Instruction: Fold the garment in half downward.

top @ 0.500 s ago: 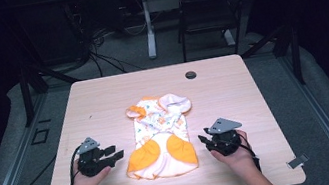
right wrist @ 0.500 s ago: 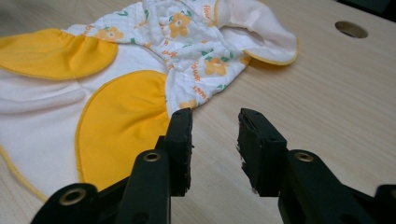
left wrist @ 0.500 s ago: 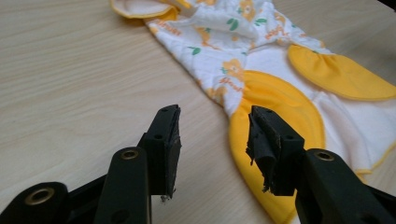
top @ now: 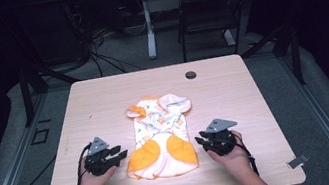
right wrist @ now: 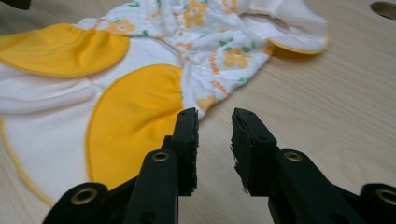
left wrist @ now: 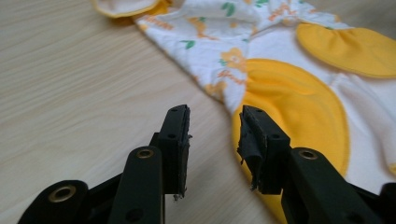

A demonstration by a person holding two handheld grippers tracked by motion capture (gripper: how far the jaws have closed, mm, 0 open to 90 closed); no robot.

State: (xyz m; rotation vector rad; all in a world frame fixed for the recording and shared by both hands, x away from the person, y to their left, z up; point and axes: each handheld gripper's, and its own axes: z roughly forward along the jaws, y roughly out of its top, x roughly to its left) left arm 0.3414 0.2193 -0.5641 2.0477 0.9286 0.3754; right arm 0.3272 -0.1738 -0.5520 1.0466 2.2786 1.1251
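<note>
Now 1 baby garment (top: 162, 136) lies between 2 released claws: left claw (top: 120, 151), right claw (top: 199, 143).

A small white baby garment (top: 162, 136) with orange patches lies flat at desk centre, neck toward twelve o'clock.

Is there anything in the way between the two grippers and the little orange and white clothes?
Nothing visible. The left gripper and the right gripper sit open on either side of the garment, with just bare table between each one and the cloth's edge.
</note>
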